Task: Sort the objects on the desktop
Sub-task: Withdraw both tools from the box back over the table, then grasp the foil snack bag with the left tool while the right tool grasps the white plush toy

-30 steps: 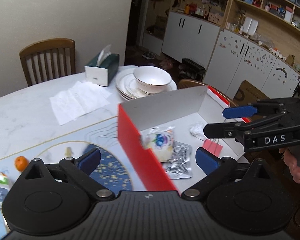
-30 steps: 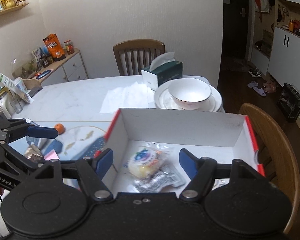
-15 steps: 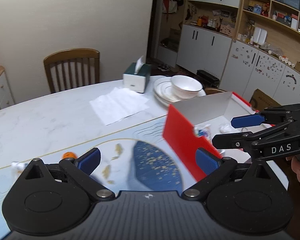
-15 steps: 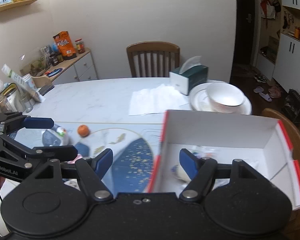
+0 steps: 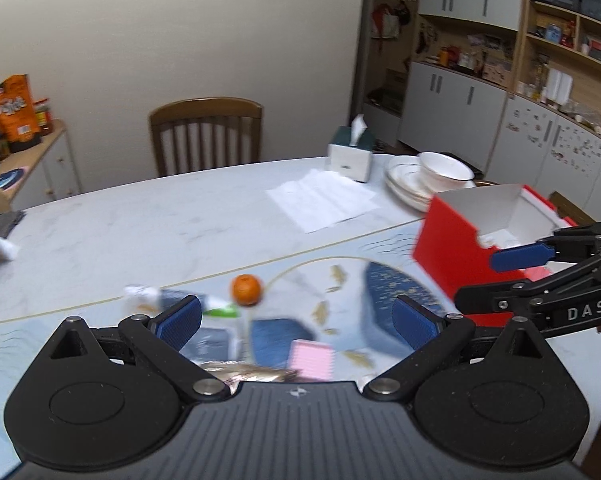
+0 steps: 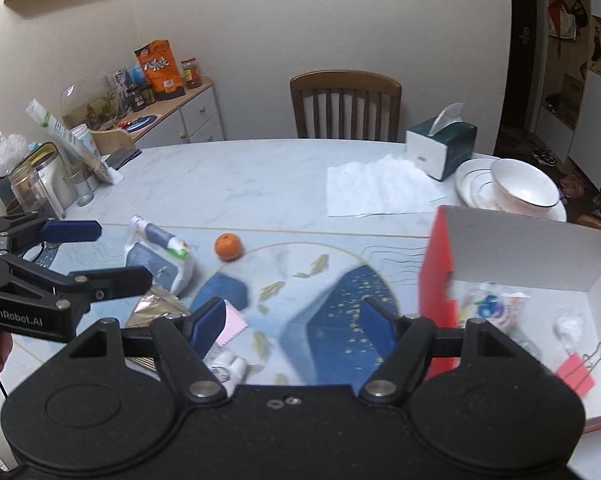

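The red box [image 6: 436,264] with a white inside stands at the right and holds a snack packet [image 6: 488,308], a white wrapper [image 6: 566,326] and a red binder clip [image 6: 576,368]. On the printed mat lie an orange [image 6: 228,246], a tube [image 6: 160,240], a blue packet [image 6: 148,260], a foil wrapper [image 6: 154,308], a pink pad [image 6: 232,326] and a small white item [image 6: 230,368]. My right gripper [image 6: 292,322] is open over the mat with nothing between its fingers. My left gripper [image 5: 296,320] is open too, above the pink pad [image 5: 312,364], with the orange [image 5: 246,290] just beyond it.
A tissue box [image 6: 440,152], unfolded paper napkins [image 6: 376,188] and stacked plates with a bowl [image 6: 520,188] sit at the back right. Glass jars [image 6: 32,188] crowd the table's left end. A wooden chair [image 6: 344,104] stands behind the table.
Both grippers have swung left, away from above the red box and out over the mat. The box now sits at the right of both views, and the loose items have come into view.
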Motion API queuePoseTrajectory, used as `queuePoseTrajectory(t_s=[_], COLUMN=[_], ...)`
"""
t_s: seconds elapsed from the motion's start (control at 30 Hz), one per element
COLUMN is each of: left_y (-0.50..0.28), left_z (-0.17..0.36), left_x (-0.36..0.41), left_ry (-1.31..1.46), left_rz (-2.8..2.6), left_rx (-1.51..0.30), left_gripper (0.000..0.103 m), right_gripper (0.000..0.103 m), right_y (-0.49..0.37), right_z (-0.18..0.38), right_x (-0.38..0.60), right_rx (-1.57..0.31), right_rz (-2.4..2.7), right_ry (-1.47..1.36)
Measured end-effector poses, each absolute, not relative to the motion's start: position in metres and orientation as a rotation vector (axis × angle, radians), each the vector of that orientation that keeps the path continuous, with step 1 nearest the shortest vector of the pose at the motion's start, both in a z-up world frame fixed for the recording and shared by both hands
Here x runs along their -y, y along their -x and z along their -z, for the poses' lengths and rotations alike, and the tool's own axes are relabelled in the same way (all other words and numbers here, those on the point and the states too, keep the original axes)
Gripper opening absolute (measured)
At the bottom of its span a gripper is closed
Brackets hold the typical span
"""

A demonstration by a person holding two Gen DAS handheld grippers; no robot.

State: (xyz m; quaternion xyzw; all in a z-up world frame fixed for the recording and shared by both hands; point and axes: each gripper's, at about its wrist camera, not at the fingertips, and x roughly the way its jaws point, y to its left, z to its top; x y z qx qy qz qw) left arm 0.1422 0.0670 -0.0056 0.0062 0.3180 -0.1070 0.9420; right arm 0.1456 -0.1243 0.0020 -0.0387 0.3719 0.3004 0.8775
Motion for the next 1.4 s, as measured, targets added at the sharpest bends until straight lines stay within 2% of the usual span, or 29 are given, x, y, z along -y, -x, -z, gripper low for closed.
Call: queuePoseTrajectory(t_s=[0.37,1.17,1.4], left_y=[-0.137,-0.169,-0.174], left_z=[0.042,0.102,0.106], left_x=[-0.108,-0.1,-0.1], left_ry=[-0.036,-0.09,-0.065], left_rz=[0.189,0.195,0.214], left_rx=[-0.719,-0.839,-0.866], left_gripper=[0.102,0.102,0.097], right_gripper=[0.073,0.072,0.071], right_y=[-0.135,-0.13,-0.132], right_z=[0.024,0.085,0.09], right_x=[0.084,0.046,0.04], right_rx=[-0.821,-0.946,-0.96], right_rz=[-0.631,-0.625,-0.672], right_ry=[0.133,0.216,0.199])
